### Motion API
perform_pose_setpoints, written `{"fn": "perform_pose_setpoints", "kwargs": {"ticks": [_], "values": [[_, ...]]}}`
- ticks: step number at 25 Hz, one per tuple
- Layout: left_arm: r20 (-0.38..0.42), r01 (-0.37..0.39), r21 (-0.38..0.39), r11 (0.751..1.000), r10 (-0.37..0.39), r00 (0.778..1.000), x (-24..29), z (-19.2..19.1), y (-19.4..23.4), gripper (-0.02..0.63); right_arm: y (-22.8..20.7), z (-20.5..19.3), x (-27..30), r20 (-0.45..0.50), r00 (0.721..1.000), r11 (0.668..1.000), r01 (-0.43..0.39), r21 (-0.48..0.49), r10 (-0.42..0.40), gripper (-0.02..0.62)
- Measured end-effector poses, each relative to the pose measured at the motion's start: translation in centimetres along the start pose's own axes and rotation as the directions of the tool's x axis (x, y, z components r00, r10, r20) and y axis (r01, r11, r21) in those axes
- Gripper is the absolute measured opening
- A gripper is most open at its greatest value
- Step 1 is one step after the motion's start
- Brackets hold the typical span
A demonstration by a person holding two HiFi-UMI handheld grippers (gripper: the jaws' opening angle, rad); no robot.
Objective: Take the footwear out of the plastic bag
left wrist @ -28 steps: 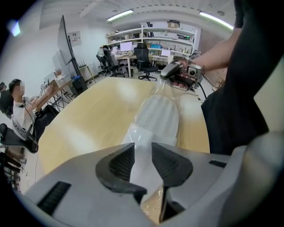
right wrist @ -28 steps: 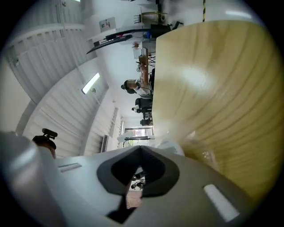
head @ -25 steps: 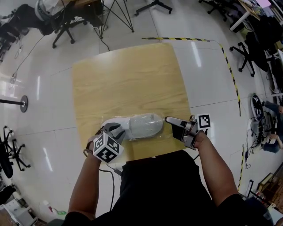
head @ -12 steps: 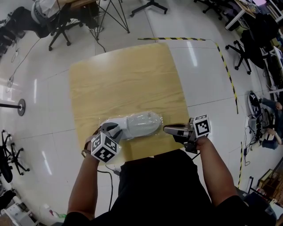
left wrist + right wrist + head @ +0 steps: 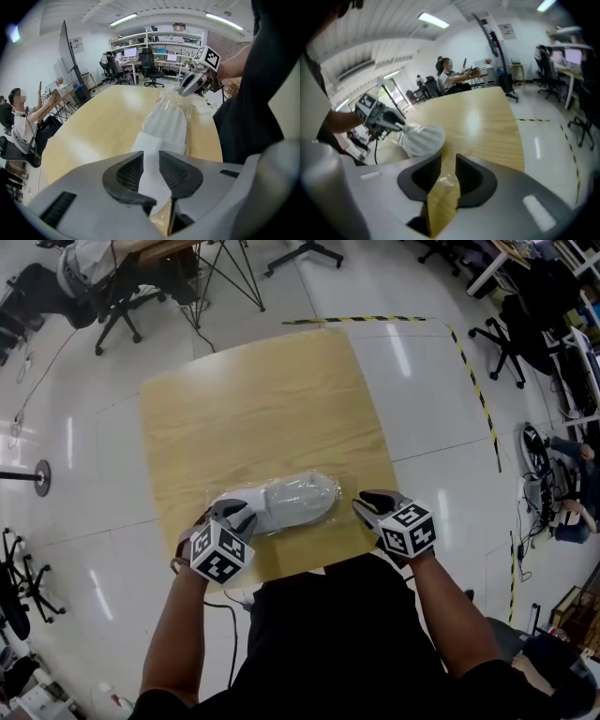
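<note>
The left gripper's (image 5: 151, 161) jaws have just been closing. They are clamped on the near end of the white shoe (image 5: 295, 501), whose white material fills the gap between the ribbed pads. The right gripper's (image 5: 448, 164) jaws have just been opening and now stand apart. Through the gap shows table wood, and at its far end a small crinkle of what looks like clear film that the pads do not press.

A glossy pale floor (image 5: 441, 399) surrounds the scene. A line of yellow-and-black tape (image 5: 478, 371) runs across it past the table's far right corner, and office chairs (image 5: 511, 343) stand along the room's edges. The light wooden table (image 5: 262, 409) fills the middle of the head view, bare except along its near edge.

The person's two forearms reach in from below, one to each gripper. The clear plastic bag (image 5: 174, 96) lies crosswise near that near edge, with the shoe inside it. The left gripper is at the shoe's left end. The right gripper is just beside the bag's right end, over the table's near edge.

In both gripper views the shoe shows a finely ribbed white face under crinkled film. Each gripper carries its marker cube, the left cube (image 5: 221, 554) and the right cube (image 5: 409, 529), turned up toward the head camera.
</note>
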State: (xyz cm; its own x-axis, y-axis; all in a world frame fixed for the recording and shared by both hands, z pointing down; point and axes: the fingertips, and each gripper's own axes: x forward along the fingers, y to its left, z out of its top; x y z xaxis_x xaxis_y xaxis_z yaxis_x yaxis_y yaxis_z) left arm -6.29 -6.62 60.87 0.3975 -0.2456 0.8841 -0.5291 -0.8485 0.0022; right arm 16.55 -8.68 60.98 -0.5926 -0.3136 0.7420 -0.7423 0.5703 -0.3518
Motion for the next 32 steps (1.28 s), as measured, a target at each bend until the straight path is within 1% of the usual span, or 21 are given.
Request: {"fn": "perform_pose_setpoints", "kwargs": {"ticks": [2,4,5,6,8,9,10,13,14,15,16,18,19,21,22,23,24,25,28,30,32], "values": [[-0.009,0.000,-0.006,1.000,0.000,1.000,0.2,0.0,0.0,0.109,1.2,-1.7,1.4,-0.124,0.991,0.986,0.020,-0.168,-0.041,0.095],[-0.015,0.001,-0.024,1.000,-0.001,1.000,0.4,-0.1,0.0,0.106,1.7,-3.5,2.1,-0.209,0.974,0.953,0.025,-0.302,-0.092,0.101],[-0.015,0.002,-0.033,0.999,-0.003,1.000,0.5,-0.1,0.0,0.104,1.7,-4.1,2.1,-0.224,0.968,0.939,0.032,-0.342,-0.114,0.100],[-0.014,0.004,-0.038,0.999,-0.004,1.000,0.5,0.0,0.1,0.103,1.6,-4.5,1.9,-0.225,0.966,0.932,0.040,-0.360,-0.128,0.100],[-0.011,0.006,-0.046,0.999,-0.006,1.000,0.6,0.0,0.1,0.101,1.3,-5.1,1.5,-0.202,0.971,0.936,0.052,-0.349,-0.129,0.083],[-0.010,0.006,-0.051,0.999,-0.007,1.000,0.7,-0.1,0.1,0.098,1.0,-5.3,1.3,-0.182,0.976,0.944,0.058,-0.325,-0.123,0.055],[-0.010,0.007,-0.054,0.998,-0.008,1.000,0.7,-0.1,0.0,0.097,0.5,-5.3,0.9,-0.156,0.981,0.956,0.070,-0.285,-0.118,0.001],[0.005,0.012,-0.040,0.999,-0.012,1.000,0.4,0.4,-0.3,0.097,-1.7,-4.1,-1.0,-0.037,0.991,0.988,0.126,-0.091,-0.129,0.002],[0.019,0.015,-0.021,1.000,-0.014,1.000,0.1,0.7,-0.3,0.097,-2.2,-3.3,-1.6,0.005,0.993,0.993,0.121,-0.012,-0.121,0.002],[0.036,0.018,0.002,1.000,-0.018,0.999,-0.3,1.0,-0.5,0.098,-2.2,-2.5,-1.9,0.043,0.995,0.994,0.089,0.069,-0.092,0.003],[0.054,0.023,0.027,0.999,-0.024,0.998,-0.8,1.3,-0.7,0.098,-1.8,-1.8,-1.8,0.075,0.996,0.988,0.035,0.148,-0.046,0.014],[0.077,0.036,0.083,0.996,-0.043,0.996,-1.4,1.8,-1.2,0.109,-0.9,-0.8,-1.0,0.109,0.993,0.958,-0.077,0.275,0.049,0.049],[0.076,0.043,0.113,0.993,-0.052,0.996,-1.6,1.9,-1.4,0.124,-0.7,-0.5,-0.3,0.108,0.991,0.941,-0.111,0.319,0.081,0.057],[0.039,0.049,0.167,0.985,-0.057,0.998,-1.7,1.4,-1.2,0.153,-0.4,-0.1,1.1,0.081,0.989,0.915,-0.146,0.377,0.125,0.071],[0.012,0.045,0.187,0.981,-0.049,0.999,-1.8,0.9,-0.8,0.175,-0.2,0.1,1.8,0.063,0.987,0.903,-0.161,0.399,0.148,0.078],[-0.014,0.038,0.202,0.979,-0.036,0.999,-1.9,0.3,-0.3,0.178,0.2,0.3,2.4,0.047,0.983,0.889,-0.179,0.422,0.176,0.090],[-0.041,0.032,0.210,0.977,-0.024,0.999,-2.0,-0.3,0.2,0.179,0.7,0.4,2.9,0.036,0.978,0.872,-0.201,0.446,0.207,0.104],[-0.073,0.032,0.214,0.976,-0.017,0.997,-2.0,-1.1,0.5,0.185,1.2,0.6,3.3,0.030,0.971,0.855,-0.222,0.468,0.236,0.131],[-0.180,0.056,0.225,0.973,-0.015,0.983,-1.9,-3.9,0.8,0.199,2.3,0.9,3.8,0.029,0.956,0.815,-0.266,0.514,0.293,0.177],[-0.211,0.058,0.210,0.976,-0.013,0.977,-1.9,-5.2,1.0,0.204,2.7,1.0,4.0,0.032,0.950,0.798,-0.280,0.534,0.311,0.183],[-0.208,0.046,0.172,0.984,-0.009,0.978,-2.1,-6.0,1.5,0.207,3.0,1.0,4.3,0.027,0.948,0.792,-0.282,0.541,0.318,0.183]]}}
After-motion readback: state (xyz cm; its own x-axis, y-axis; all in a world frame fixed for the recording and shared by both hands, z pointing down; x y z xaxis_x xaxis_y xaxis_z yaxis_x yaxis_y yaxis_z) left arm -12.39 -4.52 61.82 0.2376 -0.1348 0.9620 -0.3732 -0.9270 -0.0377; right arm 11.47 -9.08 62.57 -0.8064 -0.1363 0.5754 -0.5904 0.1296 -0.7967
